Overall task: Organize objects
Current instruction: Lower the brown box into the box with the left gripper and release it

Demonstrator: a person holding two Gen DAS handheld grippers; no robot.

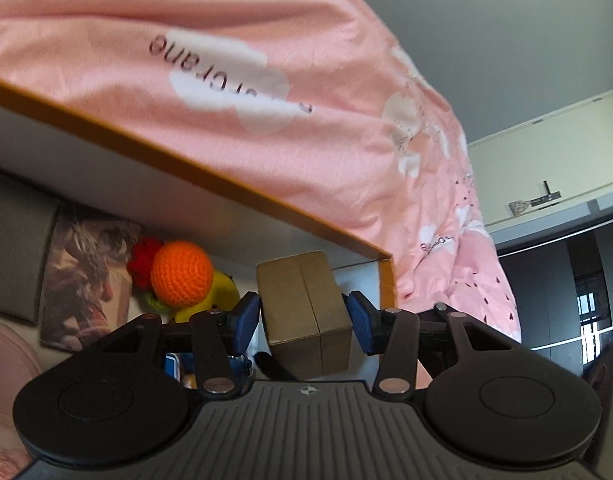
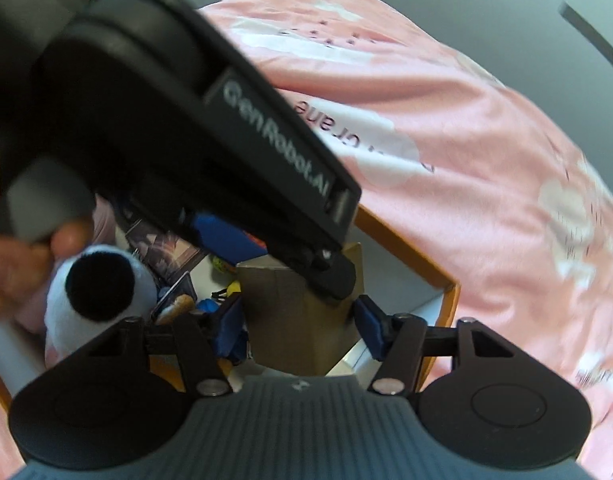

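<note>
A small brown cardboard box (image 1: 302, 300) sits tilted inside a white container with an orange rim (image 1: 226, 192). My left gripper (image 1: 304, 324) has a blue pad close on each side of the box, with a thin gap at the right pad, so it is open. In the right wrist view the same box (image 2: 290, 320) lies between the pads of my right gripper (image 2: 300, 330), which also stands open, with light floor showing beside its right pad. The left gripper's black housing (image 2: 246, 140) slants over the box from the upper left, held by a hand (image 2: 10, 272).
An orange crochet toy (image 1: 180, 276), a picture card (image 1: 82, 272), a black-and-white plush (image 2: 98, 292) and small items share the container (image 2: 406, 248). A pink quilt (image 1: 266, 80) with white clouds lies behind it. A pale cabinet (image 1: 546, 152) stands far right.
</note>
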